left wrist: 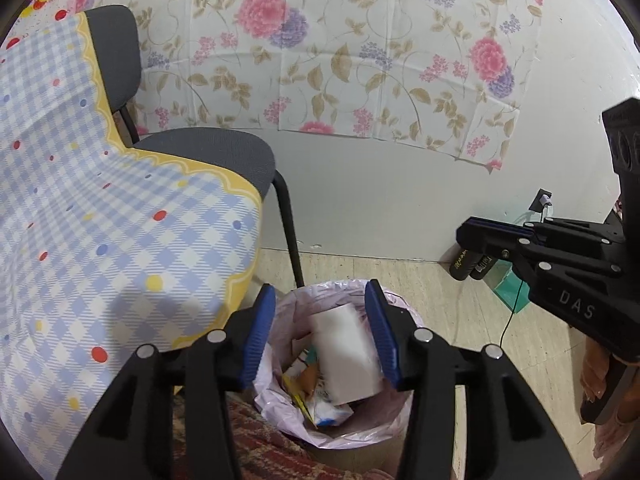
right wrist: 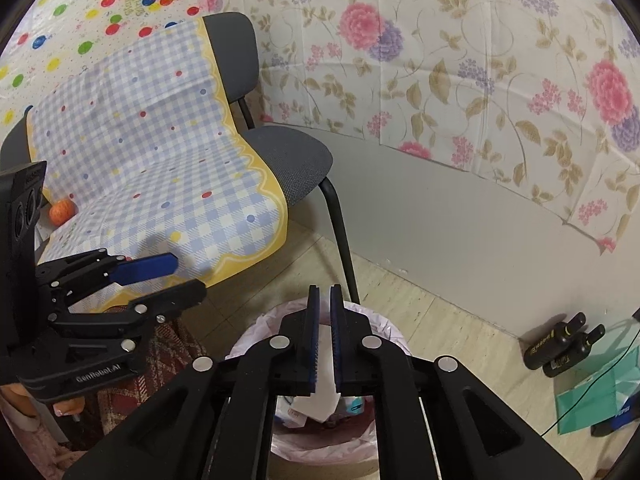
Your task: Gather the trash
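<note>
A bin with a pink liner [left wrist: 400, 412] stands on the floor by the chair, with wrappers and paper [left wrist: 320, 404] inside it. My left gripper [left wrist: 322, 332] hangs right above the bin, open. A blurred white box [left wrist: 348, 356] lies in the gap between its blue pads, and neither pad presses on it. To the right, my right gripper [left wrist: 460, 236] carries nothing. In the right wrist view the right gripper [right wrist: 324, 300] is over the bin [right wrist: 256, 332] with its pads only a narrow slit apart. White paper [right wrist: 316, 398] shows below them in the bin. The left gripper [right wrist: 182, 278] is at the left.
A grey chair [left wrist: 224, 152] draped with a checked cloth [left wrist: 120, 216] stands left of the bin, its black leg [left wrist: 290, 236] close to the rim. An orange ball [right wrist: 62, 212] lies on the seat. Two black handsets [right wrist: 560, 348], a green bag [right wrist: 592, 400] and a cable are by the wall.
</note>
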A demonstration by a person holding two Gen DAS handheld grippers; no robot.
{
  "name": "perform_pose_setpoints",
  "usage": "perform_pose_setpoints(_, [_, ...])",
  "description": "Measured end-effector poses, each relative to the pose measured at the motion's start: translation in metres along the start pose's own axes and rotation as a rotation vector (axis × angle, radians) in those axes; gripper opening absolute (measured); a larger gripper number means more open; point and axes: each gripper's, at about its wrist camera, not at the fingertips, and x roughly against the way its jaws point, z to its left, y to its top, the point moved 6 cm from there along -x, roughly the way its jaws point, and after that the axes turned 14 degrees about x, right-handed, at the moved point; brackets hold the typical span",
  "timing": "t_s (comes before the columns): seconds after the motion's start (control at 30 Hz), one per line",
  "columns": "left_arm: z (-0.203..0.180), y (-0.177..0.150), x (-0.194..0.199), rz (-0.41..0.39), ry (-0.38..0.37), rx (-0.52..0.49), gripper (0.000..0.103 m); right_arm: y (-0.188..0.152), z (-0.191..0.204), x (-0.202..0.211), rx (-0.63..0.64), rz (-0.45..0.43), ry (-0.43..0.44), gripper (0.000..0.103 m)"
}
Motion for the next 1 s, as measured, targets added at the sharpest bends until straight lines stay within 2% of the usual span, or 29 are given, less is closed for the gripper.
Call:
perform_pose_setpoints(0.13, [0.014, 0.005, 0.013, -0.033, 0.021, 0.035, 0.047, 0.004, 0.000, 0.003, -0.015, -0.020, 0.006, 0.012])
perform_pose_setpoints(0.3, [0.032, 0.011, 0.036, -0.083, 0.069, 0.072, 0.049, 0.016, 0.008, 0.012, -0.020, -0.048, 0.027, 0.024])
perform_pose_setpoints(0.4, [0.045, 0.016, 0.056, -0.121, 0.102, 0.107, 0.055, 0.029, 0.018, 0.017, -0.009, -0.074, 0.052, 0.042])
perform_pose_setpoints(0.47, [0.054, 0.020, 0.069, -0.146, 0.137, 0.131, 0.064, 0.039, 0.029, 0.021, -0.004, -0.103, 0.084, 0.064])
perform_pose_setpoints(0.57, [0.077, 0.024, 0.092, -0.179, 0.224, 0.177, 0.077, 0.054, 0.047, 0.024, 0.022, -0.141, 0.120, 0.089])
perform_pose_setpoints(0.6, [0.083, 0.024, 0.098, -0.188, 0.247, 0.189, 0.084, 0.061, 0.057, 0.025, 0.037, -0.157, 0.134, 0.088])
perform_pose_setpoints(0.73, [0.113, 0.024, 0.125, -0.222, 0.352, 0.250, 0.096, 0.083, 0.082, 0.026, 0.078, -0.180, 0.177, 0.093])
perform_pose_setpoints(1.0, [0.169, 0.014, 0.172, -0.255, 0.564, 0.361, 0.096, 0.126, 0.144, 0.030, 0.200, -0.222, 0.275, 0.094])
